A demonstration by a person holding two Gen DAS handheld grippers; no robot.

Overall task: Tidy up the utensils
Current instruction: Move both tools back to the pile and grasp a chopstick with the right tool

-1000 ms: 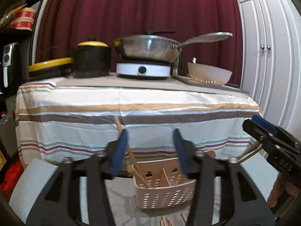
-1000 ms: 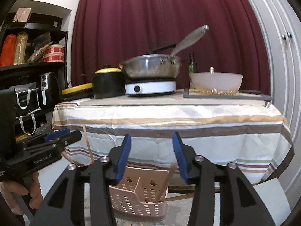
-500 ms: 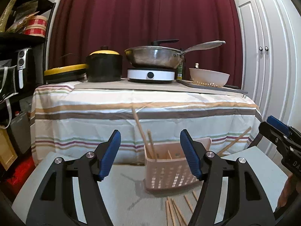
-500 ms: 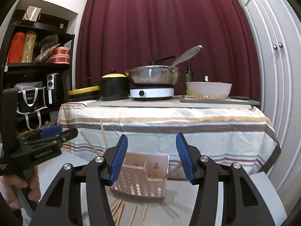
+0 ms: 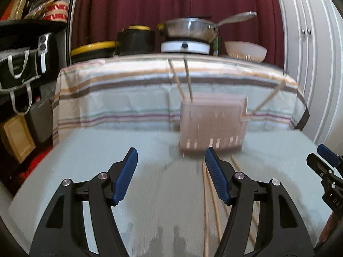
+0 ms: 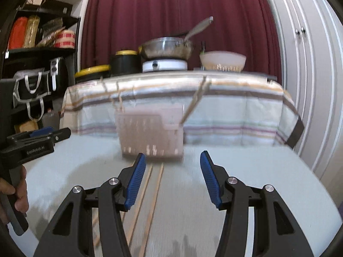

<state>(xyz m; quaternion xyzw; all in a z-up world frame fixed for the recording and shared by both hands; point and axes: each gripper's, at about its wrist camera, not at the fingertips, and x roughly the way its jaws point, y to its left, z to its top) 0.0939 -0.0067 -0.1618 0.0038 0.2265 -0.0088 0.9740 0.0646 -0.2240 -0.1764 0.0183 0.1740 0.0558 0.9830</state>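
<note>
A pink perforated utensil basket stands on the grey table, with several wooden chopsticks sticking up out of it. It also shows in the right wrist view. Loose chopsticks lie flat on the table in front of the basket, also seen in the right wrist view. My left gripper is open and empty above the table, short of the basket. My right gripper is open and empty, just in front of the basket.
Behind stands a table with a striped cloth carrying a steel pan on a white hob, black-and-yellow pots and a white bowl. Dark shelves stand at the left, white cupboard doors at the right.
Both grippers have risen and tilted down, so the basket now lies farther ahead and the tabletop with loose chopsticks has come into view. Both stay open.
</note>
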